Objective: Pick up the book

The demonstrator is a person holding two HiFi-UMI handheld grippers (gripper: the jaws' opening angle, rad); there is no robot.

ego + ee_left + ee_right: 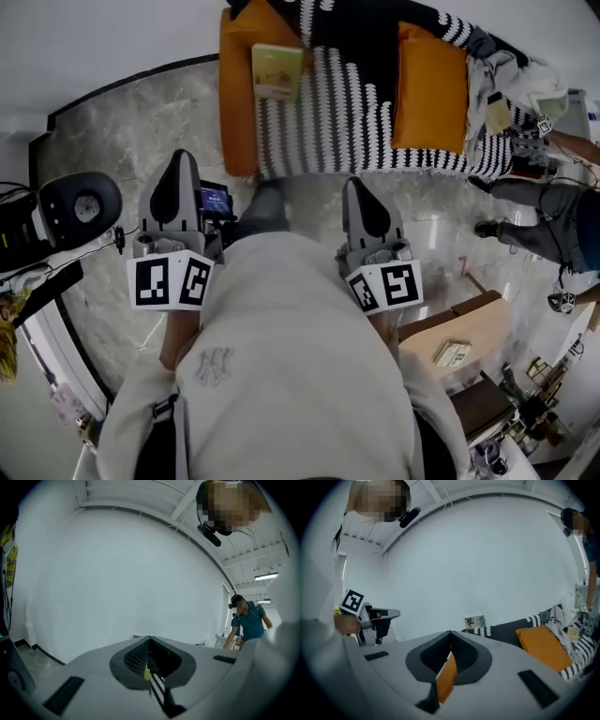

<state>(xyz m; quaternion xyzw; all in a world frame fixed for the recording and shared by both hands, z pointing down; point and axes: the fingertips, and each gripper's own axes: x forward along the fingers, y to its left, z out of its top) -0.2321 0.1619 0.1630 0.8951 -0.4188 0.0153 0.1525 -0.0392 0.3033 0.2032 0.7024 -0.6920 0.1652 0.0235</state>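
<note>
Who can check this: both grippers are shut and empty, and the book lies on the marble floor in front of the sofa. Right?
Not quite. The head view shows the book on the sofa, at its orange end beside the striped blanket, not on the floor. The rest stands: the left gripper and right gripper are shut and empty.

My left gripper [178,159] and right gripper [356,185] share one build: smooth grey shells that taper forward to the jaws, each with a black teardrop inlay on top. The pads [137,656] inside the jaws are dark and finely dotted. Behind each pair of jaws sits a white marker cube [171,279] printed with black squares. A small blue-lit screen [216,201] sits just beside the left shell. Behind the cubes I wear a pale grey sweatshirt [291,375] with a stitched emblem [214,366].
</note>
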